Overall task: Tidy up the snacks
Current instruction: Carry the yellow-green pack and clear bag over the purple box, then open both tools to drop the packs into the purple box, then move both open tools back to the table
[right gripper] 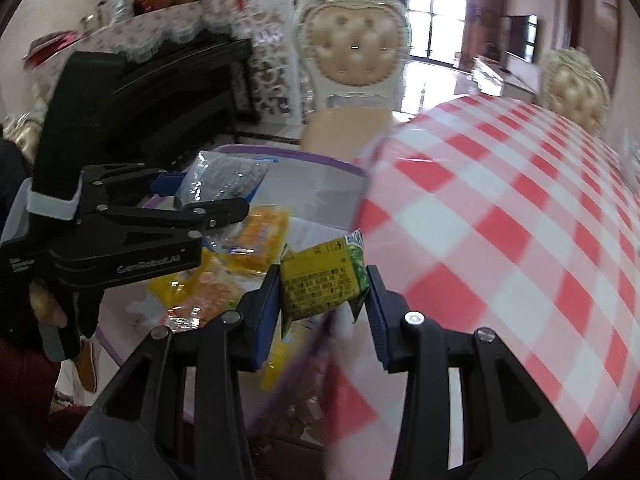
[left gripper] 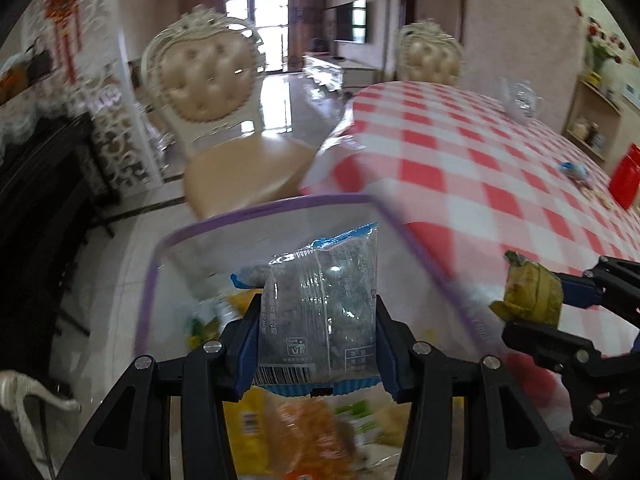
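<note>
Landmark: the clear bin [left gripper: 172,240] with the purple rim, sitting just off the counter's edge; every place below is given from it.

Left hand-held gripper [left gripper: 318,322]: you have it clenched on a clear snack packet [left gripper: 320,312] with blue sealed ends, held above the bin's open mouth.

Clear packet, axis: long axis runs straight away from your gripper, barcode end nearest you, the far sealed end pointing toward the bin's far rim.

Right hand-held gripper [right gripper: 323,292]: you have it clenched on a yellow-green snack packet [right gripper: 320,284], just beside the bin's right rim, where the rim meets the counter.

Yellow-green packet, axis: long axis lies roughly across the jaws; the printed yellow face looks back at you, the green end tilts up and right.

Bin contents: yellow and orange packets [right gripper: 256,240] already lie on the bottom, blurred.

Step in hand: by my reading, you are carrying both packets over to drop them in the bin.

Next move: bring the right packet fully inside the rim, lower both, then let go so neither catches the wall.

Counter [left gripper: 460,152]: red-and-white check cloth, right of and beyond the bin; more small items lie well apart at its far side.

Chair [left gripper: 216,92]: beyond the bin's far rim.
</note>
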`<state>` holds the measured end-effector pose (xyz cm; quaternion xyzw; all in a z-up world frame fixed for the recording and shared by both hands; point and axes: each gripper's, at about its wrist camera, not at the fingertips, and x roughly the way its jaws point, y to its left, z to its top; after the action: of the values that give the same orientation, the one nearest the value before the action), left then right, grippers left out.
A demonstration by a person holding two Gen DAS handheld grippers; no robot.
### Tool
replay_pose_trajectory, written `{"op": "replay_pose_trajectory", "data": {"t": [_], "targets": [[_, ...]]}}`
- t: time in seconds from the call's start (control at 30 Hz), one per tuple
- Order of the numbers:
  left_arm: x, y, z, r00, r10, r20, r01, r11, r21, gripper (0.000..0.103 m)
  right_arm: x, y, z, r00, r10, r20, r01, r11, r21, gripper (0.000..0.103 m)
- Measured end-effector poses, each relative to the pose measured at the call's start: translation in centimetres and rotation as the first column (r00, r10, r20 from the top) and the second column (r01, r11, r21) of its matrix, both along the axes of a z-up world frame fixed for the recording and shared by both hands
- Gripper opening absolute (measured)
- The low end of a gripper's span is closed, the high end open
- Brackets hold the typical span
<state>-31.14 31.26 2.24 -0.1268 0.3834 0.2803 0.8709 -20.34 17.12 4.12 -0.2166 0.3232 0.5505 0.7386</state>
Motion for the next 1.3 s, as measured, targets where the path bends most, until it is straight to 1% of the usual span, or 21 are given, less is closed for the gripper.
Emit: {"op": "replay_pose_trajectory", "data": {"t": [0.13, 0.2, 0.33, 0.43, 0.53, 0.6, 0.63, 0.67, 0.7, 0.77, 0.87, 0.93, 0.97, 1.0, 1.03, 1.07, 1.1, 1.17, 1.23, 1.27, 1.3], "targets": [[-1.3, 1.3, -0.4, 0.999, 0.045, -0.012, -0.045, 0.999, -0.008, 0.050, -1.2, 1.3, -0.4, 0.998, 0.065, -0.015, -0.065, 0.998, -0.002, 0.044], [-1.8, 1.8, -0.4, 0.998, 0.058, -0.013, -0.058, 0.998, -0.009, 0.050, -1.6, 1.8, -0.6, 0.995, 0.086, -0.041, -0.086, 0.996, 0.004, 0.044], [-2.0, 1.8, -0.3, 0.998, 0.068, -0.017, -0.068, 0.998, -0.003, 0.050, -1.9, 2.3, -1.1, 0.991, 0.110, -0.076, -0.110, 0.994, 0.008, 0.044], [-1.8, 1.9, -0.5, 0.997, 0.072, -0.032, -0.072, 0.997, 0.000, 0.050, -2.1, 2.5, -1.5, 0.990, 0.118, -0.081, -0.119, 0.993, 0.000, 0.044], [-1.7, 1.7, -0.8, 0.995, 0.079, -0.054, -0.079, 0.997, 0.002, 0.052, -2.6, 2.6, -1.7, 0.988, 0.125, -0.090, -0.126, 0.992, -0.003, 0.045], [-1.5, 1.7, -0.8, 0.992, 0.100, -0.076, -0.099, 0.995, 0.018, 0.057, -2.7, 2.6, -1.7, 0.982, 0.148, -0.118, -0.148, 0.989, 0.014, 0.050], [-1.2, 1.7, -0.8, 0.988, 0.125, -0.090, -0.122, 0.992, 0.042, 0.067, -2.7, 2.5, -1.7, 0.978, 0.161, -0.133, -0.159, 0.987, 0.026, 0.053], [-1.1, 1.7, -0.7, 0.985, 0.143, -0.095, -0.138, 0.988, 0.062, 0.074, -2.6, 2.3, -1.6, 0.975, 0.170, -0.142, -0.167, 0.985, 0.033, 0.061], [-0.8, 1.6, -0.4, 0.982, 0.161, -0.095, -0.153, 0.984, 0.089, 0.075, -2.5, 1.9, -1.5, 0.973, 0.176, -0.147, -0.172, 0.984, 0.046, 0.069], [-0.2, 1.1, 0.5, 0.982, 0.171, -0.075, -0.161, 0.980, 0.119, 0.076, -1.8, 0.6, -0.9, 0.978, 0.162, -0.131, -0.153, 0.985, 0.076, 0.072], [2.0, -0.7, 2.0, 0.993, 0.114, -0.011, -0.112, 0.988, 0.110, 0.079, 0.6, -2.2, -0.1, 0.989, 0.090, -0.113, -0.077, 0.991, 0.111, 0.075], [4.0, -2.5, 2.7, 0.999, 0.048, 0.023, -0.051, 0.994, 0.100, 0.081, 3.3, -5.2, 0.4, 0.994, -0.003, -0.110, 0.018, 0.990, 0.139, 0.077], [5.4, -3.8, 2.9, 0.999, -0.001, 0.035, -0.002, 0.996, 0.093, 0.083, 4.2, -6.4, 0.5, 0.993, -0.034, -0.110, 0.050, 0.988, 0.146, 0.077], [7.0, -5.2, 3.0, 0.997, -0.059, 0.042, 0.056, 0.995, 0.078, 0.083, 5.5, -8.1, 0.6, 0.990, -0.086, -0.110, 0.102, 0.983, 0.156, 0.078], [8.3, -6.2, 3.0, 0.994, -0.097, 0.042, 0.095, 0.994, 0.062, 0.083, 7.3, -10.3, 0.6, 0.982, -0.151, -0.113, 0.169, 0.972, 0.165, 0.078], [10.3, -7.7, 3.1, 0.987, -0.157, 0.043, 0.155, 0.987, 0.038, 0.083, 8.3, -11.7, 0.6, 0.975, -0.190, -0.112, 0.207, 0.964, 0.167, 0.079], [12.2, -9.1, 3.1, 0.975, -0.215, 0.054, 0.215, 0.977, 0.014, 0.083, 9.9, -13.8, 0.5, 0.962, -0.254, -0.103, 0.268, 0.950, 0.162, 0.079], [15.7, -11.8, 3.3, 0.951, -0.300, 0.081, 0.303, 0.953, -0.025, 0.083, 12.6, -17.1, 0.5, 0.925, -0.372, -0.073, 0.379, 0.914, 0.144, 0.079], [19.7, -14.6, 3.5, 0.915, -0.380, 0.137, 0.390, 0.919, -0.059, 0.083, 15.8, -21.6, 0.4, 0.860, -0.506, -0.072, 0.511, 0.848, 0.141, 0.079], [21.8, -16.0, 3.5, 0.898, -0.409, 0.161, 0.424, 0.903, -0.069, 0.083, 17.1, -23.5, 0.4, 0.826, -0.556, -0.091, 0.563, 0.814, 0.145, 0.079], [24.2, -17.4, 3.4, 0.887, -0.426, 0.177, 0.445, 0.892, -0.079, 0.083, 18.3, -25.1, 0.5, 0.792, -0.599, -0.118, 0.610, 0.778, 0.150, 0.079]]}}
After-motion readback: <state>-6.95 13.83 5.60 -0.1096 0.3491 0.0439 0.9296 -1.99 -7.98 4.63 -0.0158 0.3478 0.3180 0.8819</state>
